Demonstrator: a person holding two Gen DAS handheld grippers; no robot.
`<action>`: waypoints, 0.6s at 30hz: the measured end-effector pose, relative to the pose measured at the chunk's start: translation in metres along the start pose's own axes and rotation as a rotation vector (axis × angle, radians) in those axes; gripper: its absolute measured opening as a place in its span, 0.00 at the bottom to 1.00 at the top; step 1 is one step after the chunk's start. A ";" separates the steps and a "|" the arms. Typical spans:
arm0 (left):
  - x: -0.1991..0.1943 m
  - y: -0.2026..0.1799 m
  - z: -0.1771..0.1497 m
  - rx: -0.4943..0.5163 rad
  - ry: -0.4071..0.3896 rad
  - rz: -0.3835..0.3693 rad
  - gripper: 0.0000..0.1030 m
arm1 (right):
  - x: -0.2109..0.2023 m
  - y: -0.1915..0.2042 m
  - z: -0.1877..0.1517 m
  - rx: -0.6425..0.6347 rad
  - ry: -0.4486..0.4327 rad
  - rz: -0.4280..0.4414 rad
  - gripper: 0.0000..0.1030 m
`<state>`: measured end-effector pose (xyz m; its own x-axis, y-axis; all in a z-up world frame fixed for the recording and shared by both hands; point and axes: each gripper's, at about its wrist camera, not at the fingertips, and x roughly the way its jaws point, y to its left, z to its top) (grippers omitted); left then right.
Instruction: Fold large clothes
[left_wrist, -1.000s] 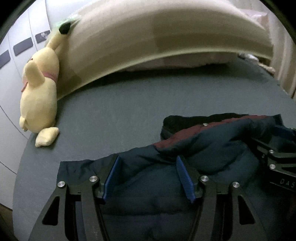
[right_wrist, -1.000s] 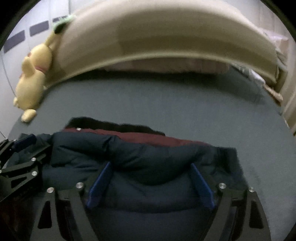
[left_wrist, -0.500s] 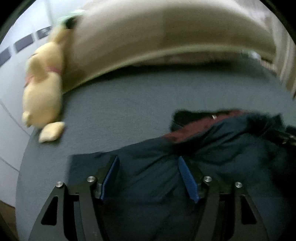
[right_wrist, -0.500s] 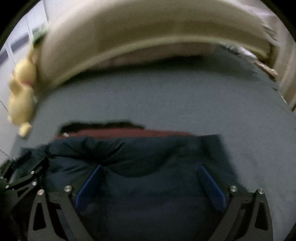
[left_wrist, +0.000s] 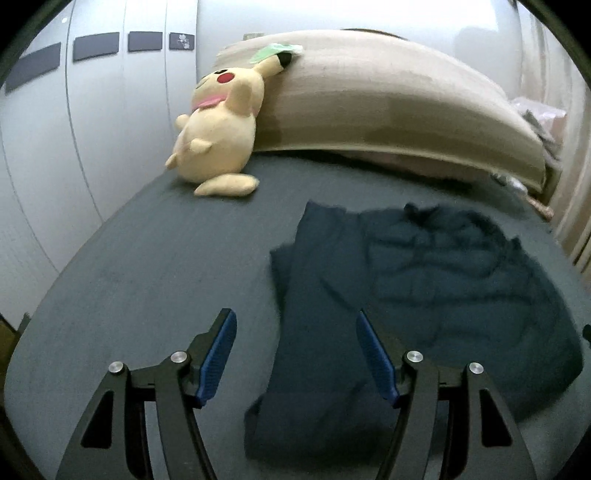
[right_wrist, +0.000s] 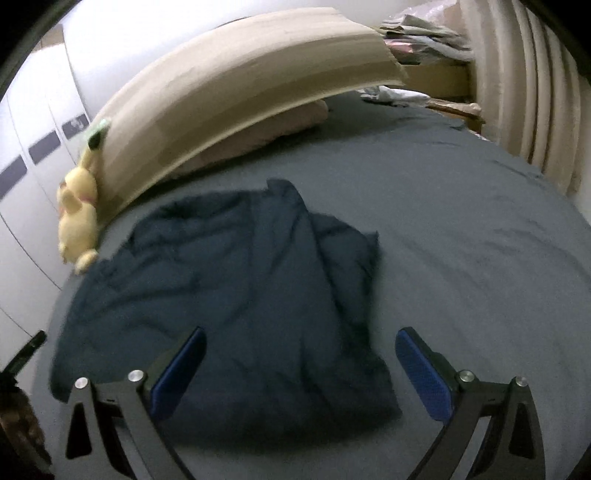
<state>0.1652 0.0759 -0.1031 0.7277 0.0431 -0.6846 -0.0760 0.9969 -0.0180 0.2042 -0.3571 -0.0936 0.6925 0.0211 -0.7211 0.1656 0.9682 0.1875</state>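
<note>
A grey-sheeted bed (left_wrist: 155, 266) fills both views, backed by a beige padded headboard (left_wrist: 388, 99) and, to the left, white wardrobe doors (left_wrist: 92, 122) with dark handle strips. A yellow Pikachu plush (left_wrist: 218, 133) leans against the headboard's left end; in the right wrist view the same plush (right_wrist: 75, 218) sits at the far left edge of the mattress, and beige curtains (right_wrist: 535, 92) hang along the right side.

The navy padded jacket (left_wrist: 424, 295) lies folded on the sheet, roughly in the middle of the bed, its outer shell facing up. A second ago its maroon lining and dark fur collar showed along the top edge and the cloth filled the space between both pairs of pads; now neither the lining nor the collar trim is clearly visible, and the jacket (right_wrist: 229, 306) rests as a flat, rumpled bundle.

The left gripper (left_wrist: 295, 354) has pulled back and hangs above the jacket's left edge, its blue pads spread wide with nothing between them. The right gripper (right_wrist: 299, 373) has likewise lifted away, above the near right corner of the bundle, pads wide apart and empty. Both cameras now see the bed from higher and farther back than before.
</note>
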 end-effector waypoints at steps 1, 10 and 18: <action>-0.004 -0.001 -0.004 0.010 0.007 0.010 0.66 | 0.005 0.003 -0.006 -0.038 -0.001 -0.045 1.00; 0.030 -0.008 -0.025 0.102 0.101 0.171 0.68 | 0.041 -0.015 -0.022 -0.031 0.126 -0.117 1.00; -0.011 -0.016 0.011 0.039 -0.036 0.150 0.68 | 0.009 -0.025 0.041 0.058 0.007 -0.018 1.00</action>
<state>0.1653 0.0598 -0.0873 0.7342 0.1931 -0.6509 -0.1597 0.9809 0.1109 0.2350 -0.3916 -0.0778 0.6844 0.0057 -0.7291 0.2183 0.9525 0.2123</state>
